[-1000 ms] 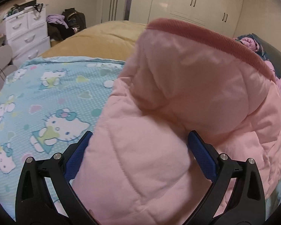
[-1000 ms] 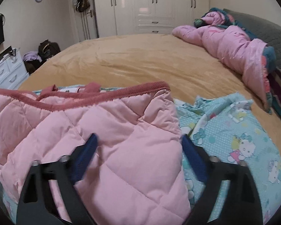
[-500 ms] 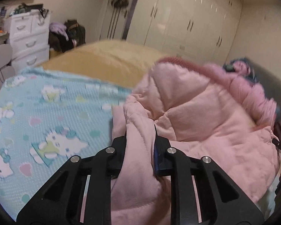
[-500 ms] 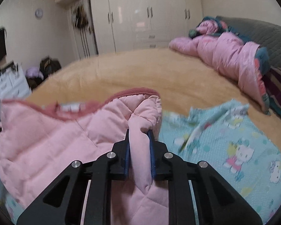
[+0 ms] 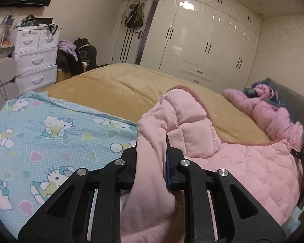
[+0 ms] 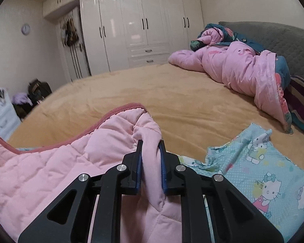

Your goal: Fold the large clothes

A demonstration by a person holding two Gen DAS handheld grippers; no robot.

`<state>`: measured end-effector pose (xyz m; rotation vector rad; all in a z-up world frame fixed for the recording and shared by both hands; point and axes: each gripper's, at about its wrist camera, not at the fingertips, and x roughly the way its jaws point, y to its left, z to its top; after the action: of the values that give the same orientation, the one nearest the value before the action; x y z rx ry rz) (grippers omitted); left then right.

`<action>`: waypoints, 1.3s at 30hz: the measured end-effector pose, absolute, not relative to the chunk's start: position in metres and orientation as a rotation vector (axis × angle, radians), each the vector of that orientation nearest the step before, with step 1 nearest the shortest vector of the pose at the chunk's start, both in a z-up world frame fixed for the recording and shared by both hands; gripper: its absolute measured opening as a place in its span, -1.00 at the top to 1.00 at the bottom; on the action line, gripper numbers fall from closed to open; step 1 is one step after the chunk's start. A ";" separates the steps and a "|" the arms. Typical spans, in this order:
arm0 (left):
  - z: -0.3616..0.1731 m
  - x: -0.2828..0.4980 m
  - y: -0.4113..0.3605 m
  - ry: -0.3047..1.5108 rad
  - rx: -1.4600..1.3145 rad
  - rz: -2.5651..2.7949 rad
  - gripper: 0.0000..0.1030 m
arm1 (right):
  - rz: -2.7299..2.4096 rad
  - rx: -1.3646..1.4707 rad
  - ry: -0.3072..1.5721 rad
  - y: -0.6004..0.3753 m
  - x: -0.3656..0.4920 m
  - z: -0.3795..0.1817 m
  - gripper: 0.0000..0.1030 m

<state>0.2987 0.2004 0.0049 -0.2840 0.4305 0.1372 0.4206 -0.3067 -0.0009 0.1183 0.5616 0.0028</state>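
Note:
A pink quilted jacket (image 5: 194,125) with a darker pink ribbed hem lies bunched on a blue cartoon-cat sheet (image 5: 50,137) on the bed. My left gripper (image 5: 151,149) is shut on a fold of the jacket's left edge and holds it lifted. In the right wrist view the same jacket (image 6: 71,162) spreads to the left. My right gripper (image 6: 151,151) is shut on a fold of its right edge, raised above the sheet (image 6: 263,172). The tip of the right gripper shows at the right edge of the left wrist view.
The bed has a tan blanket (image 6: 152,93). A crumpled pink duvet (image 6: 243,68) lies by the grey headboard (image 6: 283,38). White wardrobes (image 5: 208,44) line the far wall. A white drawer unit (image 5: 34,54) and a pile of dark bags (image 5: 79,56) stand left of the bed.
One second ago both grippers were open around the jacket. They closed on its edges, and both have since lifted the pinched folds, so more of the room shows.

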 end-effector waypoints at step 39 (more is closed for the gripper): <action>-0.035 0.294 0.216 0.606 -0.324 0.231 -0.81 | -0.103 0.269 0.753 -0.334 0.367 -0.066 -0.69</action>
<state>0.2941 0.2165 -0.0352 -0.3240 0.6058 0.2310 0.3669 -0.3338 -0.0663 0.2692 0.7527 -0.1034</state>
